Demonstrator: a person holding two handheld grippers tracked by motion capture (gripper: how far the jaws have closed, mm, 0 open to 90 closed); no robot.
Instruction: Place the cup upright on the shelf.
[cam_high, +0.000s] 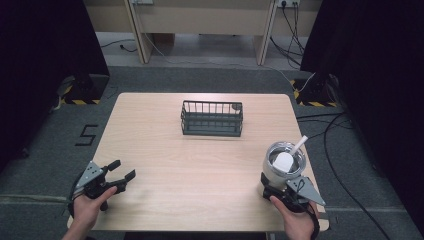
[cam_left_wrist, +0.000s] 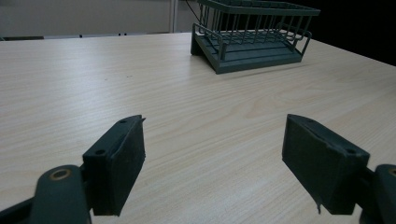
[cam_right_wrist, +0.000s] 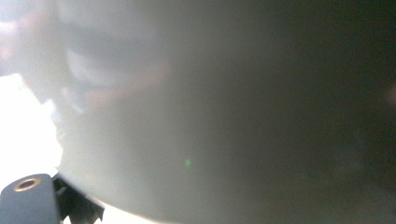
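Bench: a light wooden bench with a pale grain, standing on grey carpet.
Basket: a dark green wire basket, rectangular, sits upright at the far middle of the bench; in the left gripper view it stands ahead and to the right.
Tumbler: a shiny steel tumbler with a clear lid and a white straw stands near the bench's right front edge.
Left claw: the left claw hovers low at the left front corner, jaws wide apart with bare wood between them.
Right claw: the right claw is pressed up against the tumbler's near side; I cannot tell whether it is clamped.
Right gripper view: a blurred grey surface very close to the lens.
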